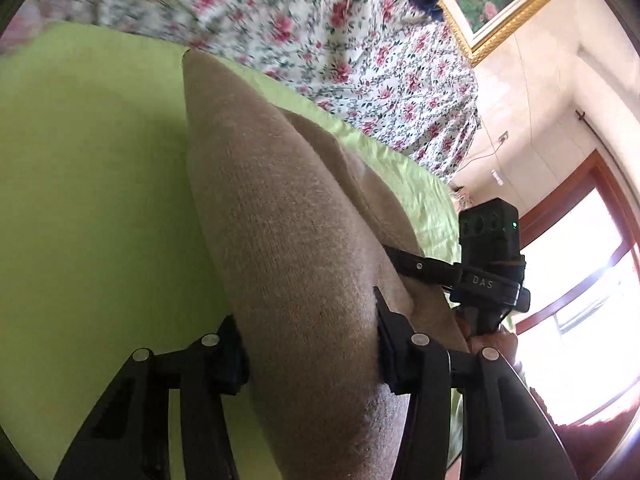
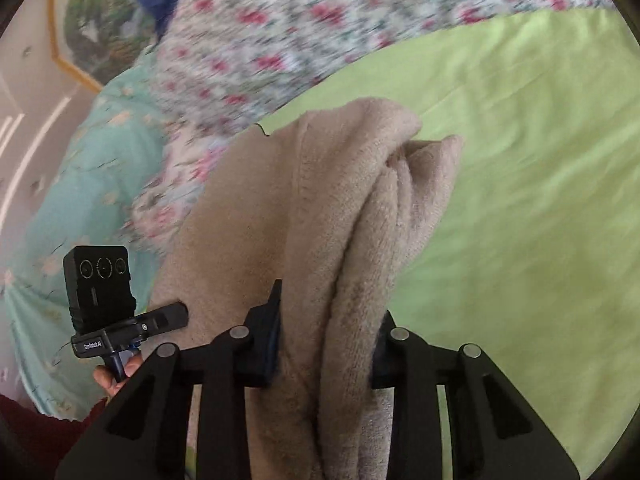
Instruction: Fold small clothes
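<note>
- Gripping from both sides, the left gripper (image 1: 312, 344) has its two black fingers clamped on a beige knit garment (image 1: 280, 220), which bulges up between them.
- The right gripper (image 2: 326, 340) is likewise clenched on the same beige knit garment (image 2: 320, 208), with a thick bunched fold squeezed between its fingers.
- Each wrist view shows the other gripper just beside the cloth, with a small black camera box (image 2: 98, 284) mounted on it.
- The garment hangs stretched between the two grippers, above a lime-green sheet (image 1: 88, 160) spread on the bed.
- Beyond the sheet lies a floral quilt (image 1: 320, 20), with a pale turquoise cover (image 2: 80, 184) alongside.
- On the wall hangs a gold-framed painting (image 1: 508, 0); a red-framed window (image 1: 580, 264) glares bright.
</note>
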Tool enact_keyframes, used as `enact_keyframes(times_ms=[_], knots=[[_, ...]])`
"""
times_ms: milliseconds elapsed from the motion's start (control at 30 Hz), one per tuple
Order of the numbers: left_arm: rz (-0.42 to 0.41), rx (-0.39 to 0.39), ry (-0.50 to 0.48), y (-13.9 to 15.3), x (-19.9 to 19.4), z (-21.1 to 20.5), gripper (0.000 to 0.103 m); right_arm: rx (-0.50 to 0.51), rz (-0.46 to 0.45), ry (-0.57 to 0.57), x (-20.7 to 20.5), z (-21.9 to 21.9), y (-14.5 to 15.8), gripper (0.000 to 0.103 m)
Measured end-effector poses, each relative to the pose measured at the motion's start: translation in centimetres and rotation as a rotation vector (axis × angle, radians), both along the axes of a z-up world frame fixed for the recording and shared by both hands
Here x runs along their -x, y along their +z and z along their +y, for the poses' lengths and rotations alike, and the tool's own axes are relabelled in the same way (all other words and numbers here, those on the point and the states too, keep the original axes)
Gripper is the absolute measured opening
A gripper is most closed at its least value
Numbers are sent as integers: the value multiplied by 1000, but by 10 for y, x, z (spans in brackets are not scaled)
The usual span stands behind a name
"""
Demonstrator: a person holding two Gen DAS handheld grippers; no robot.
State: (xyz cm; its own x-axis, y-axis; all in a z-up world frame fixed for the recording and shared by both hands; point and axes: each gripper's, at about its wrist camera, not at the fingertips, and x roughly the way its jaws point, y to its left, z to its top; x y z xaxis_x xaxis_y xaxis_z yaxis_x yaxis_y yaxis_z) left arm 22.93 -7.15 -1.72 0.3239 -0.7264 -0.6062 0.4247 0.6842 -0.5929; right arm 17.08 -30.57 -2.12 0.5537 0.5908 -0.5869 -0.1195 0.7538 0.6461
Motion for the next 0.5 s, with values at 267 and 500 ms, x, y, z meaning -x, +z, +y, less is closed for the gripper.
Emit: enact_keyframes(times_ms=[267,500], knots=[[90,-49,81,-40,62,78,56,-5,52,83,31,86,-41,36],[113,50,183,-49,56,108,66,126,61,60,33,83,-29,58]])
